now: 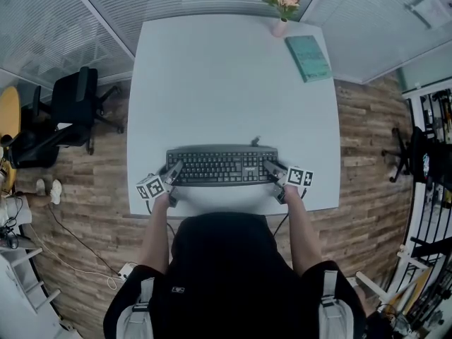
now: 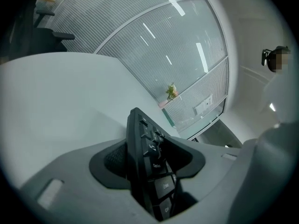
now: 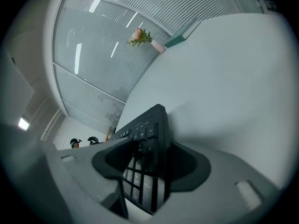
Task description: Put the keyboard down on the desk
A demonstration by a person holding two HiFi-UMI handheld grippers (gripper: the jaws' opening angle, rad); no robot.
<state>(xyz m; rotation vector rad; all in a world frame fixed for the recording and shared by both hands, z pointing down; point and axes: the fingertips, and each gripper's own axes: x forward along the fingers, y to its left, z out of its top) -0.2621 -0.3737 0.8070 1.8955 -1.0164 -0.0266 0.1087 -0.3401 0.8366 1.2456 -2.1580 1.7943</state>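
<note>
A black keyboard (image 1: pixel 222 166) lies flat on the white desk (image 1: pixel 212 69), close to its front edge. My left gripper (image 1: pixel 173 171) is at its left end and my right gripper (image 1: pixel 272 169) at its right end. In the left gripper view the keyboard's end (image 2: pixel 142 143) stands between the jaws of my left gripper (image 2: pixel 147 161), and a dark gap shows beside the keys. In the right gripper view the other end (image 3: pixel 149 139) sits between the jaws of my right gripper (image 3: pixel 152 164), again with room at the sides. Neither gripper's pads press on it.
A pink vase of flowers (image 1: pixel 281 6) and a teal book (image 1: pixel 308 57) stand at the desk's far right corner. A black office chair (image 1: pixel 74 108) is on the wooden floor to the left. Glass partition walls run behind the desk.
</note>
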